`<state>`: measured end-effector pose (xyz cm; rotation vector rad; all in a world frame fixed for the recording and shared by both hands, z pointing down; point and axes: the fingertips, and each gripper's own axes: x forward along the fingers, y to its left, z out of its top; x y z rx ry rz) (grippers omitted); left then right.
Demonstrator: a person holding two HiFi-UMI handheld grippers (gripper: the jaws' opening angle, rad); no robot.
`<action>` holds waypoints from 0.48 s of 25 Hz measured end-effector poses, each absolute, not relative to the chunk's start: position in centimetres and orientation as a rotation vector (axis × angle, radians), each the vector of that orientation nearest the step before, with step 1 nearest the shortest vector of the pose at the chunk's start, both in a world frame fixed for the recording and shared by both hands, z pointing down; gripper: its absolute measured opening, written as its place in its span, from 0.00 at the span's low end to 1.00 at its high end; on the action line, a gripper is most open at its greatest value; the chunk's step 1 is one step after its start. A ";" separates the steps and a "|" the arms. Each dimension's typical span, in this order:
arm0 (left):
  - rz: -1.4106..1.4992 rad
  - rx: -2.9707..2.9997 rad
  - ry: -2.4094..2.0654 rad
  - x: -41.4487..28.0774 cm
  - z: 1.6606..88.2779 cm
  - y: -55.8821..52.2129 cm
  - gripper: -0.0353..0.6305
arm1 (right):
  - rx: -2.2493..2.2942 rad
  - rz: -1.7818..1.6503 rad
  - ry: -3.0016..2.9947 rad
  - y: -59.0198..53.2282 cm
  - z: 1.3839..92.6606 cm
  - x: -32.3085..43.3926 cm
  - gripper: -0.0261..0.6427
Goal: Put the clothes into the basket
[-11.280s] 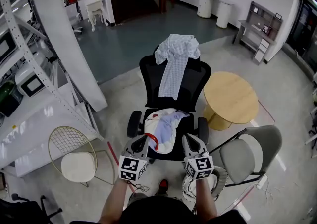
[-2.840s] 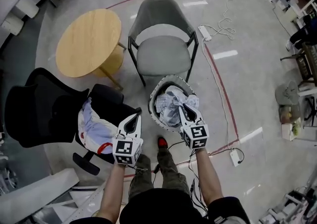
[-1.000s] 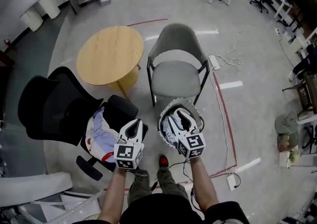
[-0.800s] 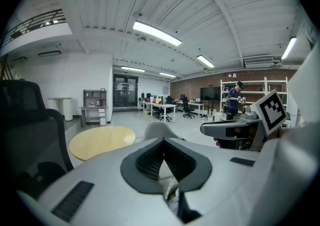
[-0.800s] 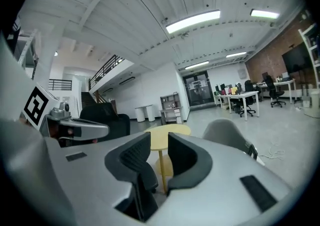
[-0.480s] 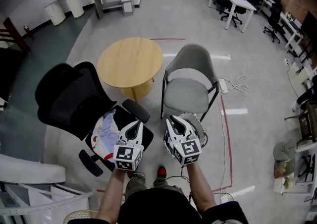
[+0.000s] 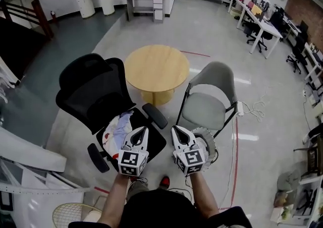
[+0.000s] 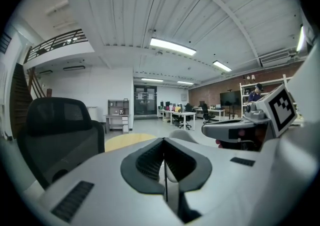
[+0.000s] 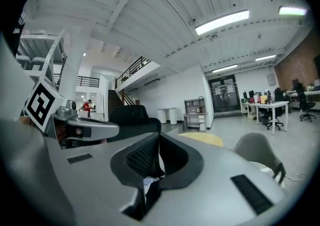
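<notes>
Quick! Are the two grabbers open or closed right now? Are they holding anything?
Left gripper: shut, holding nothing.
Right gripper: jaws have just closed, shut, holding nothing.

My left forearm (image 7: 115,196) and right forearm (image 7: 202,194) reach forward side by side. My left gripper (image 7: 143,129) and right gripper (image 7: 175,129) sit close together, pointing ahead, nearly level. The left jaws are pressed together. The right jaws have just been closing and now meet, gripping nothing.
</notes>
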<state>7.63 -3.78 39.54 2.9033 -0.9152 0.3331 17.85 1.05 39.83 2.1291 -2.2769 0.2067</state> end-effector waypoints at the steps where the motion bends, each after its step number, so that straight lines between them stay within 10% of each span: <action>1: 0.334 2.898 -0.931 7.0 39.6 -3.8 0.06 | 2.113 0.204 -2.290 0.8 39.9 17.2 0.08; 12: 0.339 2.799 -1.112 -0.6 41.0 -6.7 0.06 | 1.897 0.226 -2.454 -3.3 40.7 9.7 0.08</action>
